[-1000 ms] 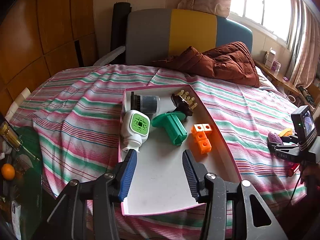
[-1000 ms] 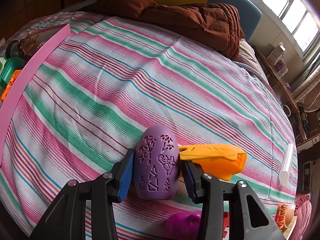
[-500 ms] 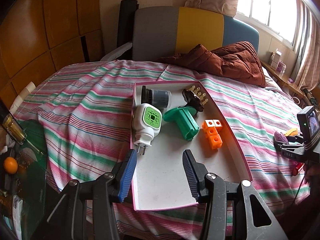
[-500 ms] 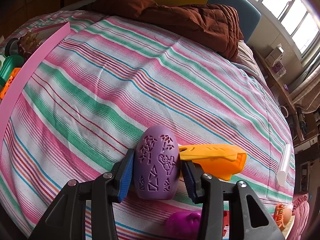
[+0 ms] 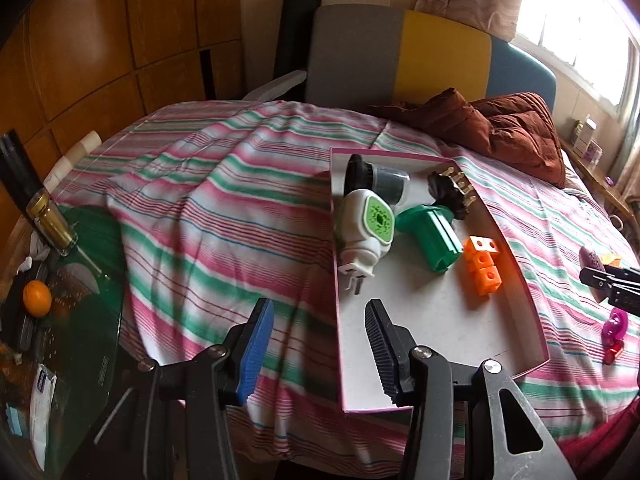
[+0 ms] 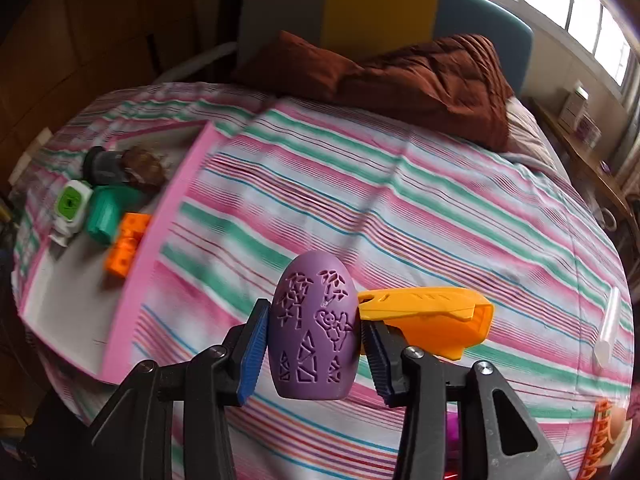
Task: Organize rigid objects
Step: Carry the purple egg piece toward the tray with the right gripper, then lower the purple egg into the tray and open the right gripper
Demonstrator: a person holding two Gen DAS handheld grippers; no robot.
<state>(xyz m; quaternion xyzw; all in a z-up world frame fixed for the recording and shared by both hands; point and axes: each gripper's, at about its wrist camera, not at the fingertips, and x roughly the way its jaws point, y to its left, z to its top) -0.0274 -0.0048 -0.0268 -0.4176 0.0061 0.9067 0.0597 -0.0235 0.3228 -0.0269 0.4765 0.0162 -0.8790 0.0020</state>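
Observation:
My right gripper [image 6: 314, 344] is shut on a purple egg [image 6: 314, 328] with cut-out patterns, held upright above the striped bed. An orange plastic piece [image 6: 432, 316] sits against the egg and the right finger; I cannot tell whether it rests on the bed. The pink-walled white tray [image 6: 152, 264] lies to the left. It holds a white-and-green plug [image 5: 366, 228], a green spool [image 5: 430, 236], orange cubes [image 5: 482, 264], a grey cylinder [image 5: 380, 178] and a dark pinned piece [image 5: 448, 192]. My left gripper [image 5: 318, 320] is open and holds nothing, over the tray's [image 5: 440, 320] near left edge.
A magenta toy [image 5: 614, 322] and a small red piece [image 5: 614, 350] lie on the bed right of the tray. A brown quilt [image 5: 500, 128] is heaped at the headboard. A glass side table with an orange fruit [image 5: 37, 298] and a bottle [image 5: 50, 220] stands left. A white tube [image 6: 606, 328] lies far right.
The right gripper has risen with the purple egg and turned left, bringing the tray into its view. The left gripper has shifted left and back; the tray now sits right of centre.

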